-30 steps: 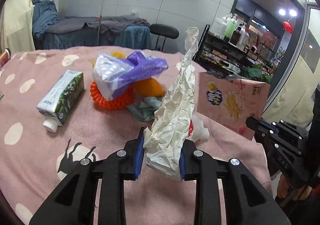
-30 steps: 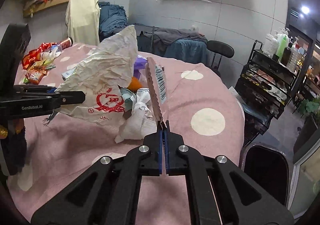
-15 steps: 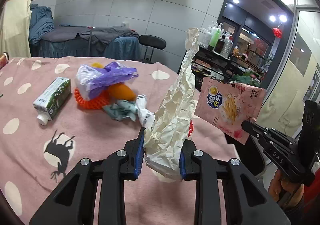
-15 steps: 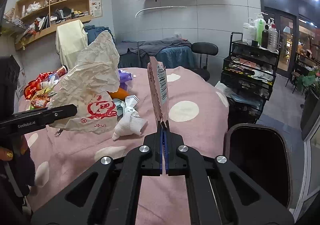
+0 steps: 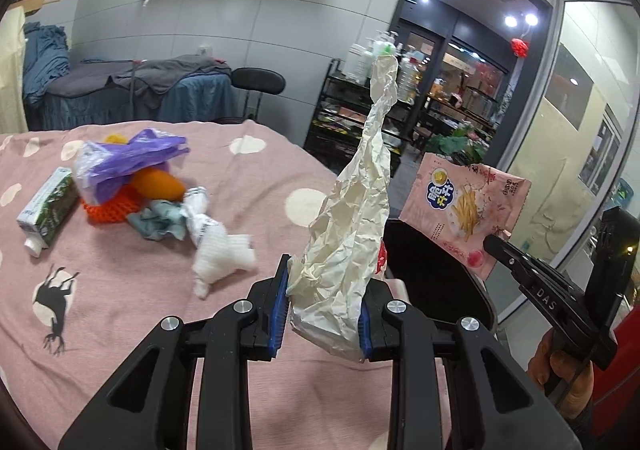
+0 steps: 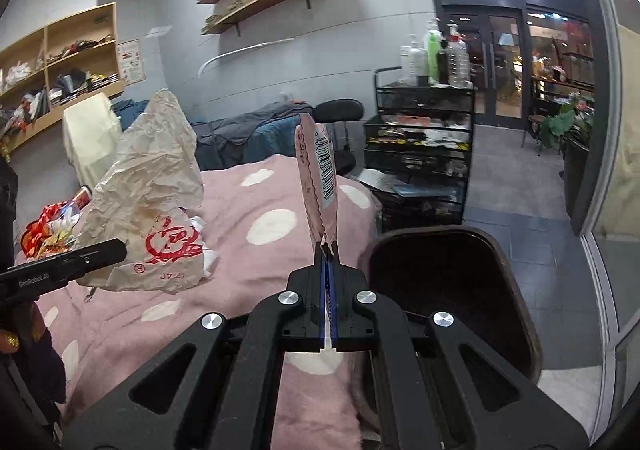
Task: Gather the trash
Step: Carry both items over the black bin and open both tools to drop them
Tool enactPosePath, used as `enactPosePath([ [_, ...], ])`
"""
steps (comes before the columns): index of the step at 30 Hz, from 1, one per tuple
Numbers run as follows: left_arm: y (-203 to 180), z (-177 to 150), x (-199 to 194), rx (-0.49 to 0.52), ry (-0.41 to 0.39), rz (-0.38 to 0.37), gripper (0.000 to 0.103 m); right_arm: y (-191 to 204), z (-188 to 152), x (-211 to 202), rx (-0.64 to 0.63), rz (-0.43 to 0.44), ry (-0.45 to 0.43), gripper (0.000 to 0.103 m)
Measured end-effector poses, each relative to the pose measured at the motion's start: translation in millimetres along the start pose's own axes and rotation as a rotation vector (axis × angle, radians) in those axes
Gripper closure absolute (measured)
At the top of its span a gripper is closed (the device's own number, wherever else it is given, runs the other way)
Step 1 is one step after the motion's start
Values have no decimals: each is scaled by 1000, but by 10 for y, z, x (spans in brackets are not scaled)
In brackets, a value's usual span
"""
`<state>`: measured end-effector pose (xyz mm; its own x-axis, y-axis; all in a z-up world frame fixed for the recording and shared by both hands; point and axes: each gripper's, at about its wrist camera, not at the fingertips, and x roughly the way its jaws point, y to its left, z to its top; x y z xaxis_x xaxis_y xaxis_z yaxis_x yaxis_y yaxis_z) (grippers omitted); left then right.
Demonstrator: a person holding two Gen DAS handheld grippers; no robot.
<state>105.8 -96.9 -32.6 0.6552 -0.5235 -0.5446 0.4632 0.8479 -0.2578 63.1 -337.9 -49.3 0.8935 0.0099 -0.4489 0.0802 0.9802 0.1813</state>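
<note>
Hand-held gripper [image 5: 324,310] clamping paper bag [image 5: 352,218], pink spotted tablecloth [image 5: 132,274]

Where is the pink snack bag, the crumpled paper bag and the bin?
pink snack bag [image 5: 460,210], left wrist view, printed front.
crumpled paper bag [image 5: 352,234], left wrist view, creased middle.
bin [image 6: 516,270], right wrist view, right rim.

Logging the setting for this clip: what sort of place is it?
Probably a small shop or salon back room, not a home kitchen. A draped treatment bed stands by the wall, a black wire trolley carries pump bottles, and glass doors open onto a lit shopfront.
</note>
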Motion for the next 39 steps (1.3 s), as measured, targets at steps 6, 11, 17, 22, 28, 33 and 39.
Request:
enactPosePath([
  [6,-265,-12,175,31,29,-50,75,-390,-96,-2,70,-89,25,101],
  [11,-416,-33,284,53,46,-73,75,-616,-185,93,100,-144,59,101],
  [17,-579,-41,414,72,75,-103,75,-760,-315,304,121,-189,128,100],
  [22,-688,-60,527,94,96,-116,75,-898,-469,451,187,-202,185,73],
  [28,-794,-68,650,106,127,-136,75,-915,-523,376,210,-250,143,16],
  [33,-910,-56,782,121,155,-152,75,-904,-476,231,202,-288,87,14],
  [39,-1008,-66,997,130,209,-152,75,-892,-376,29,190,-345,9,10],
])
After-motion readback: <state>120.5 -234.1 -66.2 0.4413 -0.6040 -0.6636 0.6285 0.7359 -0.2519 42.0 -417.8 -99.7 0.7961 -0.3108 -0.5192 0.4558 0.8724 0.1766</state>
